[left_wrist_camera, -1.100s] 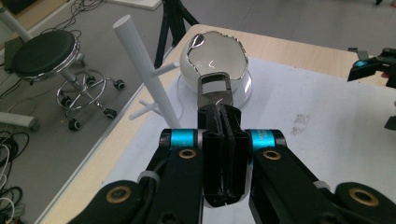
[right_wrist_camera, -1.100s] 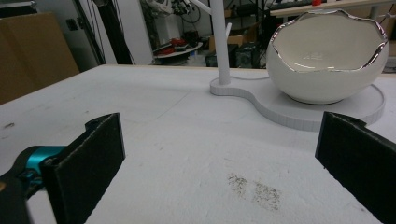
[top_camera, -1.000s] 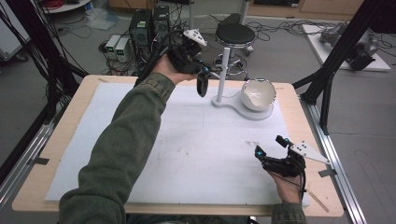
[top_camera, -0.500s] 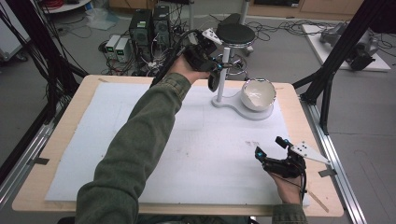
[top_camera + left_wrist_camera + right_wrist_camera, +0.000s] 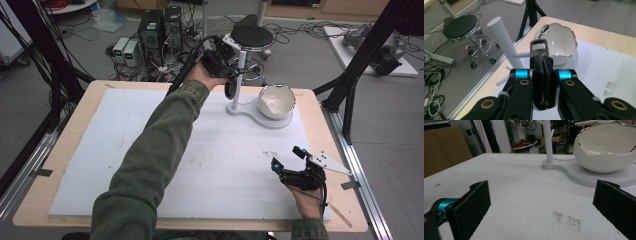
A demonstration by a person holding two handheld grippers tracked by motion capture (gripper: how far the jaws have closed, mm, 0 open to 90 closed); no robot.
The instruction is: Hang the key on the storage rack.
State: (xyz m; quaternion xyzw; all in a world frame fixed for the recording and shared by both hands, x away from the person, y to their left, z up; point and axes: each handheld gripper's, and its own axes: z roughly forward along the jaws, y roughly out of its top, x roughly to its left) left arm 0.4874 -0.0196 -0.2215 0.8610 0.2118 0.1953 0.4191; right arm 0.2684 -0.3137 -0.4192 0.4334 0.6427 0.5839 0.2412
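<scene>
**Left gripper pinched a dark ring beside the white post**

At the far edge of the tabletop (image 5: 80, 130), the left gripper (image 5: 226, 75) hung in the air just beside the white post (image 5: 237, 80) of a stand. A person's green sleeve (image 5: 160, 145) reached across the white sheet (image 5: 125, 150) to hold it there. From the left gripper view, its fingers (image 5: 537, 75) were pressed together on a small dark metal ring (image 5: 539, 47), whose rectangular loop stood up above the fingertips. The post (image 5: 501, 42) rose just to the left of the ring in that view, with short white pegs (image 5: 522, 54) sticking out from its side; whether the ring touched a peg could not be told.

The stand's flat white base (image 5: 250, 112) lay on the sheet and carried a white bowl (image 5: 276, 100) with an uneven, silver-edged rim. The bowl (image 5: 559, 42) sat just beyond the pinched ring in the left gripper view, tipped so its inside faced the camera.

Near the front right corner of the tabletop, the right gripper (image 5: 290, 159) rested low over the sheet in the person's hand (image 5: 305, 197), well apart from the stand. Its fingers (image 5: 471, 207) were spread wide with nothing between them, and the right gripper view looked across the bare sheet toward the base (image 5: 584, 178) and the bowl (image 5: 606, 152).

Beyond the tabletop stood a black round stool (image 5: 251, 36), computer boxes (image 5: 157, 27) and loose cables (image 5: 300, 27) on the floor.
</scene>
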